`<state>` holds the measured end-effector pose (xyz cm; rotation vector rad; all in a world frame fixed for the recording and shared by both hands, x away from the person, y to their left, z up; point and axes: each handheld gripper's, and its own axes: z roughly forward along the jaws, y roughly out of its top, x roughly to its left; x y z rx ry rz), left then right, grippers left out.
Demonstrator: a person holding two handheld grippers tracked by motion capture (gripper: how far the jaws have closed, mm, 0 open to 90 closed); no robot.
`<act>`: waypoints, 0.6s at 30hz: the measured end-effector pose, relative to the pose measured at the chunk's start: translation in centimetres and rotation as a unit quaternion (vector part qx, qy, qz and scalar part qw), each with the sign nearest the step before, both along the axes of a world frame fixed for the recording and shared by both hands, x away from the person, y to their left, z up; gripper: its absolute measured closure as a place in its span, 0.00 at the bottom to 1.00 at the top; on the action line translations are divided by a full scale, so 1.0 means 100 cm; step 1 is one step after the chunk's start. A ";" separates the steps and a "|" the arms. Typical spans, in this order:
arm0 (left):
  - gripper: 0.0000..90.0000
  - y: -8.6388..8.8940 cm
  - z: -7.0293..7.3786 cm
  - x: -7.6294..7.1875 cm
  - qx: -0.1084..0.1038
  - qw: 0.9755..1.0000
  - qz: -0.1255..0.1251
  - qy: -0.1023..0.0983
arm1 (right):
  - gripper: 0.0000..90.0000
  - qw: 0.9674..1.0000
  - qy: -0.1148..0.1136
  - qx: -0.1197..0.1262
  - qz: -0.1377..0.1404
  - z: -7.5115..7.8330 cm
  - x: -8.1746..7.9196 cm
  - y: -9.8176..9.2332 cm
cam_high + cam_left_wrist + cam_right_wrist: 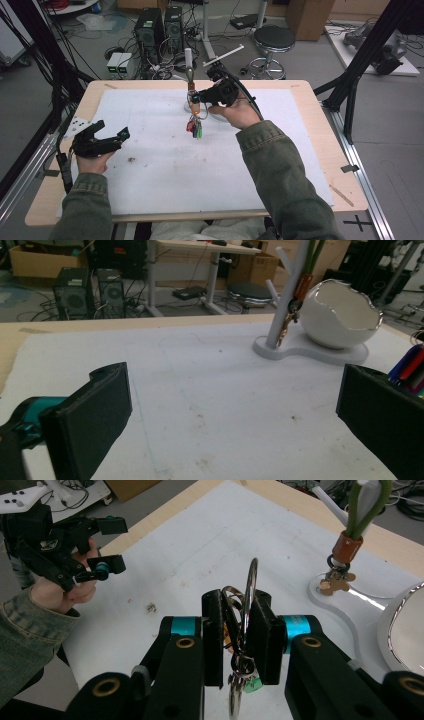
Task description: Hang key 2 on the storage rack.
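My right gripper (pixel 239 605) is shut on a metal key ring (pixel 250 587), and more rings and a green tag hang below the jaws. In the high view the right gripper (pixel 199 96) is over the back middle of the table, with red and green tags (pixel 195 128) dangling under it. Close by stands a white branched key stand (pixel 289 300). An orange loop (pixel 347 547) with a key (pixel 334 584) hangs on it. My left gripper (pixel 102 140) is open near the table's left edge, with nothing between its jaws (pixel 235 415).
A white egg-shaped bowl (pixel 345 315) shares the stand's flat base (pixel 310 351). A white mat (pixel 165 165) covers the wooden table (pixel 320 150). Computer towers (pixel 160 27), a stool (pixel 274 40) and cables lie on the floor beyond the far edge.
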<state>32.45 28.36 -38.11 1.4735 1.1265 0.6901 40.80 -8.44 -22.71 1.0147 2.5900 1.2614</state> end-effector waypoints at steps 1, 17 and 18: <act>0.02 -0.002 0.002 0.000 0.000 1.000 -0.003 -0.001 | 0.86 1.000 0.000 0.000 0.003 0.001 -0.001 0.001; 0.02 -0.022 0.024 0.010 -0.003 0.998 -0.056 -0.014 | 0.86 0.999 -0.003 -0.005 0.045 0.003 -0.012 0.026; 0.02 -0.024 0.025 0.011 -0.003 0.998 -0.058 -0.015 | 0.86 0.999 -0.003 -0.004 0.045 0.004 -0.014 0.027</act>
